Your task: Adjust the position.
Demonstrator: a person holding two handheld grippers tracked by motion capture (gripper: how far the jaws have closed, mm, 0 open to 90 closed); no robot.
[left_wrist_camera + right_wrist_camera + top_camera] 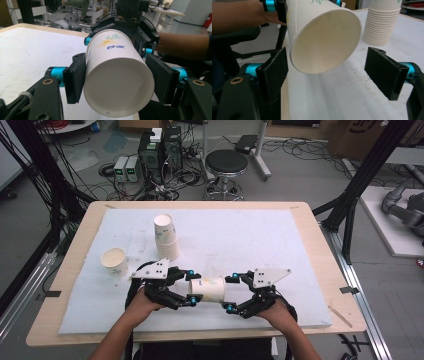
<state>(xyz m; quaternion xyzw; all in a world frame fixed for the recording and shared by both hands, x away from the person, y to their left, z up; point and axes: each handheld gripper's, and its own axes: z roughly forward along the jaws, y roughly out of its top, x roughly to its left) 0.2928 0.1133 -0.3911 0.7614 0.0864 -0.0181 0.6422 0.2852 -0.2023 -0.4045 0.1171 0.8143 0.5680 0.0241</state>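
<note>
A: Where is the high view set?
B: Above the person's side, looking forward and down over the whole table (pixel 310 227), from far off.

A: And the gripper views?
B: Each looks along its own jaws, level and very close. The left gripper (pixel 117 75) camera and the right gripper (pixel 327 67) camera face each other.

A: What is shared?
B: All three show the paper cup (pixel 207 290) (pixel 117 72) (pixel 322 37); the high and right gripper views also share the cup stack (pixel 166 237) (pixel 382 22).

1. A stack of paper cups (pixel 166 236) stands on the white mat (pixel 260 235), beyond the left tool.
2. A single upright cup (pixel 115 261) sits well left of it.
3. A black stool (pixel 226 164) stands past the table (pixel 320 265).
</note>
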